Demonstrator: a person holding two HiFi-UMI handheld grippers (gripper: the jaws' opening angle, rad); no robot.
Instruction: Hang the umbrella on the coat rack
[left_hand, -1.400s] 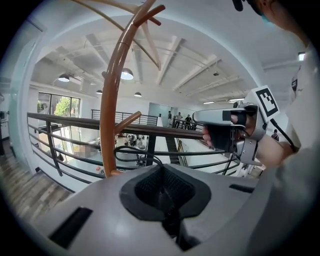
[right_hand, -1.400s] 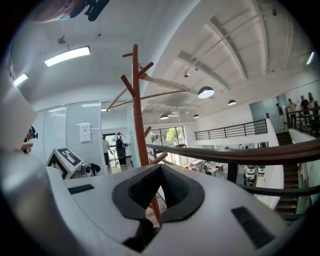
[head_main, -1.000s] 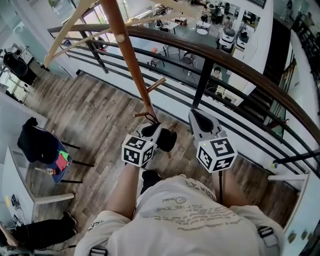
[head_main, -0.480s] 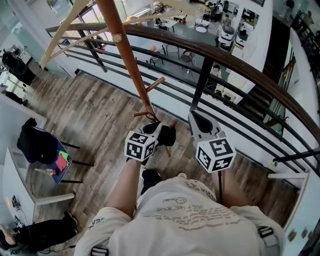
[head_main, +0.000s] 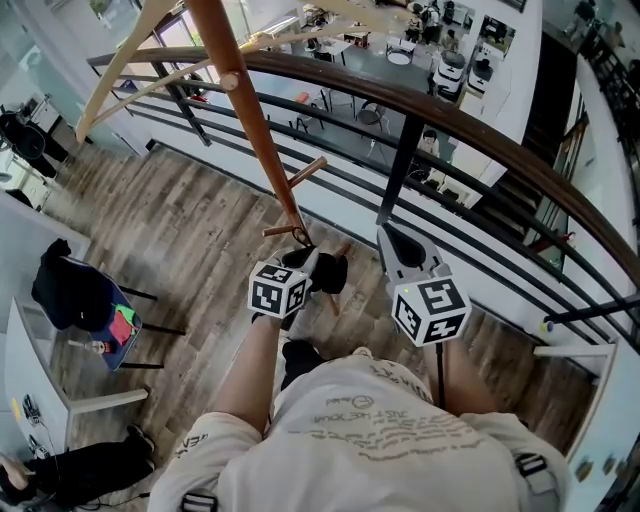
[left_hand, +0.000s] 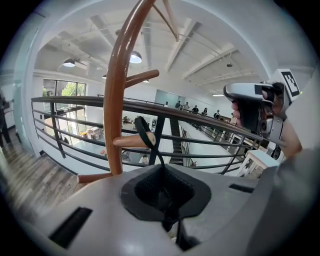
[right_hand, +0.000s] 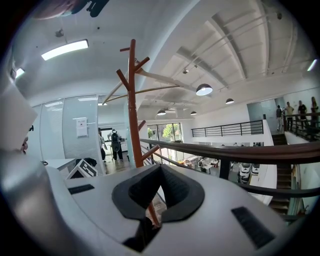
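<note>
The umbrella (head_main: 331, 273) shows only as a black lump at the centre of the head view, half covered by the left hand-held gripper (head_main: 305, 258) and its marker cube. In the left gripper view the umbrella's body is hidden below the jaws; only its wrist strap (left_hand: 145, 134) rises from them. The jaws are pressed together on that strap. Its loop lies over the end of a low peg (left_hand: 125, 142) of the coat rack (left_hand: 117, 90).

The rack's top is cut off at the upper edge of the head view, and its foot is hidden behind the grippers. The right hand-held gripper (head_main: 392, 232), jaws together on nothing, is to the right, clear of the rack. A dark railing (head_main: 450, 110) curves close behind the pole; wood floor (head_main: 200, 230) lies open toward the left.
</note>
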